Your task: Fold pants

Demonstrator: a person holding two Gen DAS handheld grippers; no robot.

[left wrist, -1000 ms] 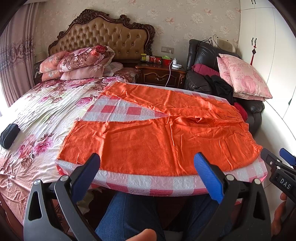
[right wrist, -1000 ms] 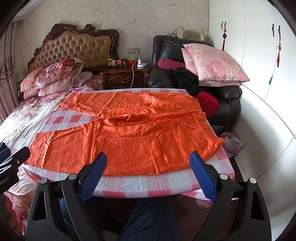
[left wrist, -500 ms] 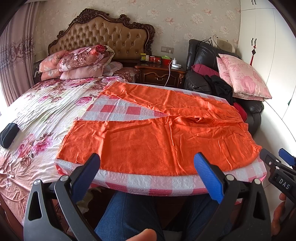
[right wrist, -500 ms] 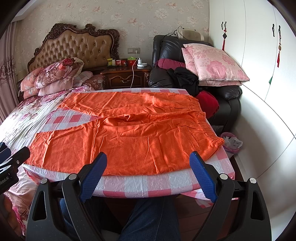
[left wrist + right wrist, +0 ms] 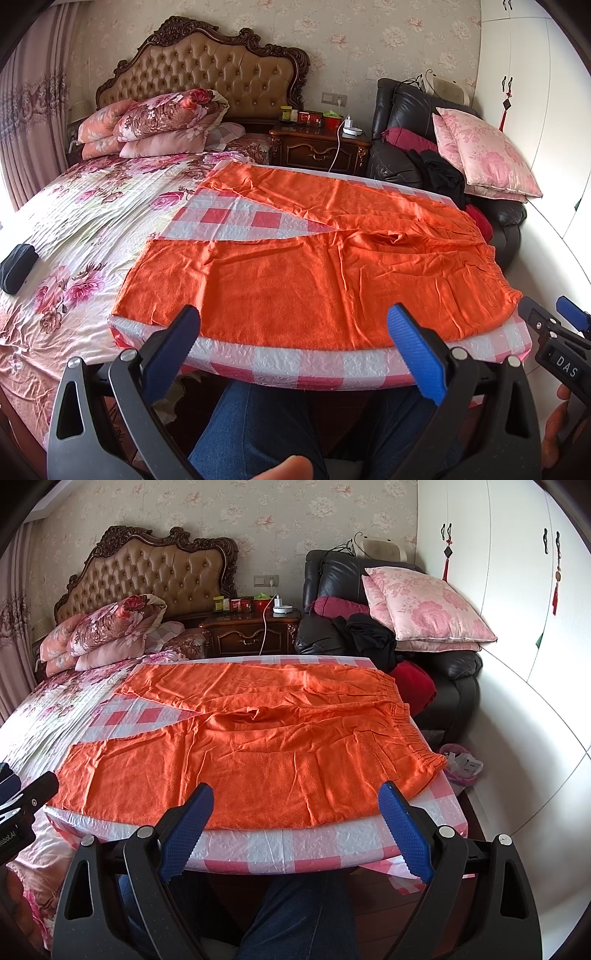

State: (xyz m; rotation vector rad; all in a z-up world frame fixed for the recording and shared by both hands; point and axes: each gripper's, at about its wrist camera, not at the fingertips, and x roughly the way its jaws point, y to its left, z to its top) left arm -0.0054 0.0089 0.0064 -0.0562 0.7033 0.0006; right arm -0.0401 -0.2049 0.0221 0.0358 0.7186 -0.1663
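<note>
Orange pants [image 5: 314, 273] lie spread flat on a red-and-white checked cloth [image 5: 236, 218], legs pointing left, elastic waistband at the right; they also show in the right wrist view [image 5: 258, 753]. My left gripper [image 5: 293, 332] is open and empty, held just before the cloth's near edge, in front of the near leg. My right gripper [image 5: 297, 808] is open and empty, near the same edge, closer to the waistband [image 5: 413, 731]. Each gripper shows at the edge of the other's view.
The checked cloth covers a board at the foot of a floral bed [image 5: 85, 221]. A black leather armchair [image 5: 454, 672] with pink pillows stands at the right, a wooden nightstand [image 5: 247, 631] behind. A dark pouch [image 5: 16, 262] lies on the bed. My jeans-clad legs are below.
</note>
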